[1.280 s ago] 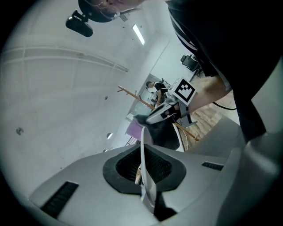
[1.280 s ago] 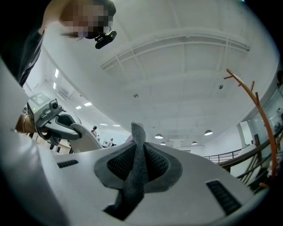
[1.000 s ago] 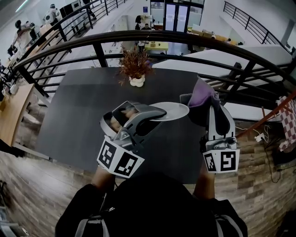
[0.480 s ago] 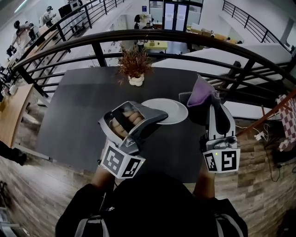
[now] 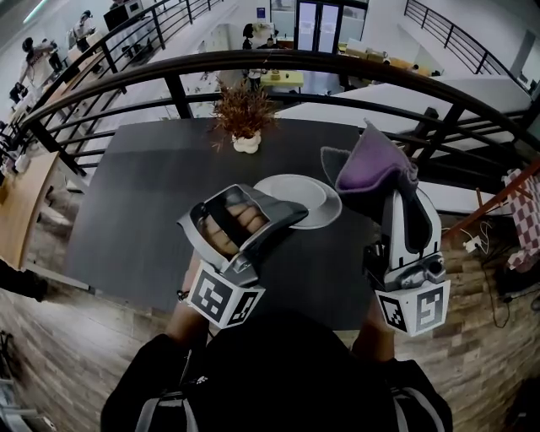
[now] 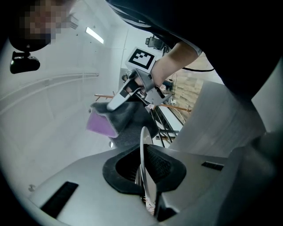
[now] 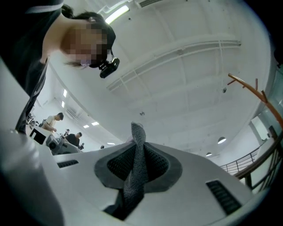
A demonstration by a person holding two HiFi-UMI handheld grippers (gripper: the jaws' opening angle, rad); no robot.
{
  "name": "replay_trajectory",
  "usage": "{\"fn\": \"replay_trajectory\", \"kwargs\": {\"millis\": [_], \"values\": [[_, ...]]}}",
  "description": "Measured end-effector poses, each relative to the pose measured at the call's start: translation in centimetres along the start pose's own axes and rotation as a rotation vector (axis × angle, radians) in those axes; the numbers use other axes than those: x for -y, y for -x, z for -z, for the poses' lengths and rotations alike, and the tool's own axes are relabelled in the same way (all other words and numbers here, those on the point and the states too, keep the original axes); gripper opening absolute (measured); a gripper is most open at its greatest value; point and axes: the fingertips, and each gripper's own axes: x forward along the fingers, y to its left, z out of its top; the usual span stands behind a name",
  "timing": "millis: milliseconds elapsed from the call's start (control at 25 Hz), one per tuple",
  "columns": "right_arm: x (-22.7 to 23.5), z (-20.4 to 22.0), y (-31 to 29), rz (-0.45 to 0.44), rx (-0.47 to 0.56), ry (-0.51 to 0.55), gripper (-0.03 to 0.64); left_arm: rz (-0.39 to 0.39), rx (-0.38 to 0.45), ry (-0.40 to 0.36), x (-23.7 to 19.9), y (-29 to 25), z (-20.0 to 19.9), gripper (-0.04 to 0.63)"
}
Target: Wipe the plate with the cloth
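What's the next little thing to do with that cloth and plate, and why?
Probably swing the cloth onto the plate and rub: the left gripper clamps the plate's rim above the table, while the right gripper pinches the cloth beside it, seemingly not yet touching.

We're up on what looks like a gallery level in a big open workplace — an office or lab hall, going by the fittings. A curved black railing (image 5: 337,61) sweeps round the edge. Beyond it there are desks (image 5: 283,82), people (image 5: 34,46) standing at equipment, and glass doors (image 5: 316,21) at the far end. A dark table (image 5: 152,186) carries a dried plant (image 5: 243,114) in a white pot. Wood-plank floor (image 5: 472,321) underfoot — and overhead a high white ceiling (image 7: 177,79) with strip lights (image 7: 116,15).
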Motion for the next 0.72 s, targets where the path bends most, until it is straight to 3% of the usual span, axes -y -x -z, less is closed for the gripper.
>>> {"fn": "replay_trajectory", "kwargs": {"millis": [120, 240, 520, 720], "values": [[-1.8, -1.8, -0.3, -0.087, 0.079, -0.05, 0.04, 0.0, 0.012, 0.0, 0.0, 0.0, -0.1, 0.023], [-3.6, -2.1, -0.7, -0.203, 0.117, -0.166, 0.04, -0.01, 0.011, -0.017, -0.3, 0.0, -0.5, 0.023], [-8.1, 3.0, -1.8, -0.377, -0.15, -0.123, 0.04, -0.019, 0.017, -0.051, -0.7, 0.2, -1.1, 0.023], [-9.0, 5.2, -1.8, -0.402, -0.27, 0.015, 0.04, -0.021, 0.0, -0.092, -0.7, 0.2, -1.3, 0.023]]}}
